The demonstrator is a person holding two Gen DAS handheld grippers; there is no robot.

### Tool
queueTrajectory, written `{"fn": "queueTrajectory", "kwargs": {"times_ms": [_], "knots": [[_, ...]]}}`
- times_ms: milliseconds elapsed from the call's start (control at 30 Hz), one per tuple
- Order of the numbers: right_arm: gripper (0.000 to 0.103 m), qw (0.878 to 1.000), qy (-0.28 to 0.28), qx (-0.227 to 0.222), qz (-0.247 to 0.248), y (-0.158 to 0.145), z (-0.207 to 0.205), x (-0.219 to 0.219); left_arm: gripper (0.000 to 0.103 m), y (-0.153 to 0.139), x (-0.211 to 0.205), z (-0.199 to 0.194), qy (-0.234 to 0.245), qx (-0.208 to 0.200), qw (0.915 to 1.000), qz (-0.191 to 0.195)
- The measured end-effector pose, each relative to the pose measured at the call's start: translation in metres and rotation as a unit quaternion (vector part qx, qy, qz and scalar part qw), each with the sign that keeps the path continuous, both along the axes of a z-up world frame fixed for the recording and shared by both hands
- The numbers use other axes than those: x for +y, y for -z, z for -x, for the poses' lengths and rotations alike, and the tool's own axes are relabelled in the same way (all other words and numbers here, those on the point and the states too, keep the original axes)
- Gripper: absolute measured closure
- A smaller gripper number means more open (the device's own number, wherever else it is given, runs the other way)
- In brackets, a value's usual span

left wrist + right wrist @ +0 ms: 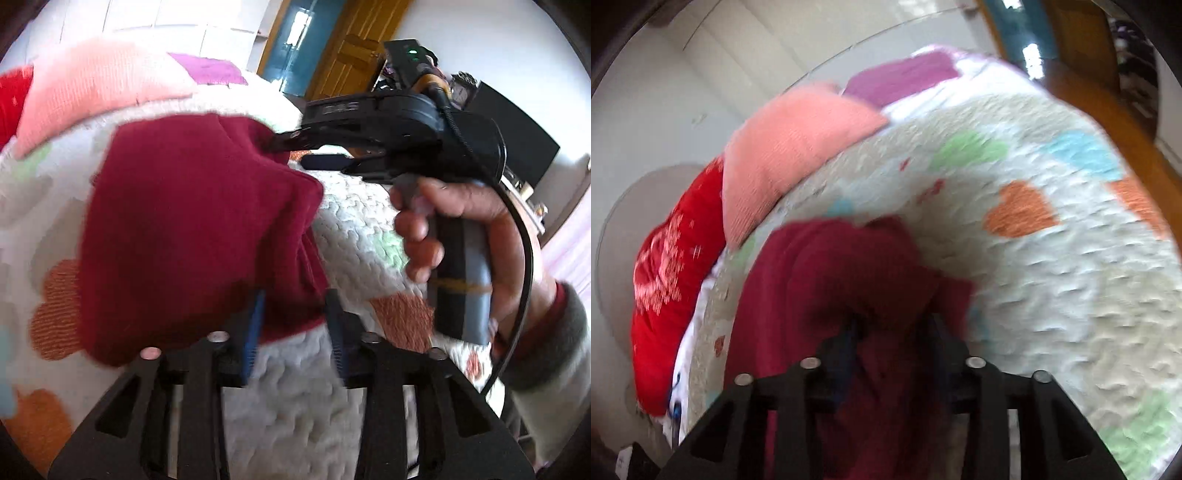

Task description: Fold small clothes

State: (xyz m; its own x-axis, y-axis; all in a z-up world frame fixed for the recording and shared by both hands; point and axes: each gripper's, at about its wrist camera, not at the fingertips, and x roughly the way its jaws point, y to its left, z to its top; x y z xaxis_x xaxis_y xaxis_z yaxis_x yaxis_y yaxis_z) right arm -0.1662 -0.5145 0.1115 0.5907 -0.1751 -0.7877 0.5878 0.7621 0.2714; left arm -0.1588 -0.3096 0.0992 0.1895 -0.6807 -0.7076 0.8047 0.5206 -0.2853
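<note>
Two tongs are seen at work on one dark red garment (192,229), which is spread in a bunched heap on a white quilted bedspread (362,236) patterned with orange, green and blue hearts.

From the left wrist view, the left tongs (295,332) are seen partly open, with the lower hem of the red cloth lying between the blue-padded fingers (255,325); whether the pads press on the cloth cannot be told through the blur. The right tongs (291,147) are seen reaching in from the right, held by a hand (461,236) in a grey sleeve with a dark red cuff, and their tip is met by the upper right edge of the garment. A black cable is seen looping down from that tool past the wrist.

From the right wrist view, the right tongs (892,339) are seen narrowly parted with a fold of the dark red garment (849,280) bunched between and over the fingers; a firm grip cannot be confirmed.

At the far edge of the bed, a salmon-pink folded cloth (99,88), a bright red patterned cloth (668,288) and a purple cloth (905,74) are laid together. A wooden door frame (332,48) and white walls are seen beyond.
</note>
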Motion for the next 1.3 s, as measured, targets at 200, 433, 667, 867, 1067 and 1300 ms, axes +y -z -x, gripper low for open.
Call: {"fn": "queueTrajectory", "kwargs": {"times_ms": [200, 433, 667, 867, 1067, 1300], "knots": [[0.055, 0.996, -0.077, -0.037, 0.025, -0.042, 0.029, 0.039, 0.036, -0.034, 0.048, -0.008, -0.05, -0.11, 0.9926, 0.004], [0.078, 0.973, -0.112, 0.097, 0.175, 0.006, 0.029, 0.095, 0.036, 0.015, 0.051, -0.06, -0.129, -0.02, 0.9906, -0.042], [0.078, 0.988, -0.074, 0.057, 0.12, 0.005, 0.054, 0.065, 0.036, 0.017, 0.06, -0.047, -0.139, -0.025, 0.9889, -0.047], [0.051, 0.997, -0.02, -0.016, 0.076, -0.023, 0.061, 0.038, 0.036, 0.003, 0.048, -0.042, -0.141, -0.078, 0.9859, -0.045], [0.052, 0.995, -0.027, 0.028, 0.089, -0.01, 0.011, 0.032, 0.036, 0.028, 0.029, -0.054, -0.138, -0.076, 0.9847, -0.074], [0.08, 0.983, -0.046, 0.075, 0.164, 0.015, -0.027, 0.022, 0.035, 0.033, 0.025, -0.058, -0.135, -0.077, 0.9849, -0.076]]}}
